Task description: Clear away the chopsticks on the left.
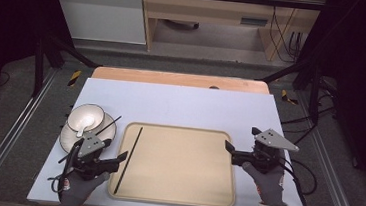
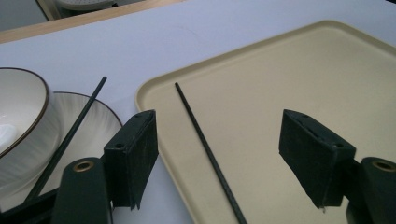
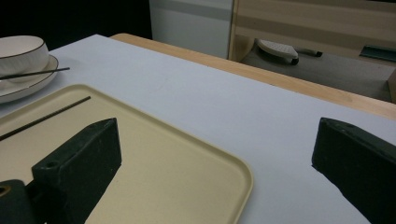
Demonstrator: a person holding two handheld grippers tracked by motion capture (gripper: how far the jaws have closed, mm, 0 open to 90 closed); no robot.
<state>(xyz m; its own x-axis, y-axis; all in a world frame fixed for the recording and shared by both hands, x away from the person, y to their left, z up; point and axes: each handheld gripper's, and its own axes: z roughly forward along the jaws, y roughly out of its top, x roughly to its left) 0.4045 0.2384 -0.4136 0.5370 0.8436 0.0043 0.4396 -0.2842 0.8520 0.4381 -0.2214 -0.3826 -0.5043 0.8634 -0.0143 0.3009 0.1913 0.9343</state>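
Leftmost on the table (image 1: 181, 100), at about nine o'clock from the tray (image 1: 173, 192), a white bowl (image 1: 85, 117) with a dark rim sits on a ribbed white plate (image 1: 67, 140). Only the high view looks into the bowl, where a white spoon (image 1: 81, 127) lies. One black chopstick (image 1: 110, 125) rests across the plate, its tip pointing to two o'clock; the left gripper view shows it (image 2: 70, 135) lying on the plate's rim beside the bowl (image 2: 18, 107), which the high view leaves unclear.

Next, the left gripper (image 1: 116, 158) hovers at the tray's left edge, at about eight o'clock of it. Its own view shows the jaws standing wide with nothing pressed between the pads; the second chopstick (image 2: 205, 149) lies on the tray (image 2: 299, 84) below the gap, untouched. That chopstick (image 1: 128, 159) is thin, straight and matte black, running along the tray's left side from seven o'clock up to eleven o'clock.

Farther right, the beige tray is bare. The right gripper (image 1: 228, 149) sits at its right edge, about three o'clock, jaws spread wide and holding nothing. Its view takes in a wooden table edge (image 3: 299, 88) beyond.
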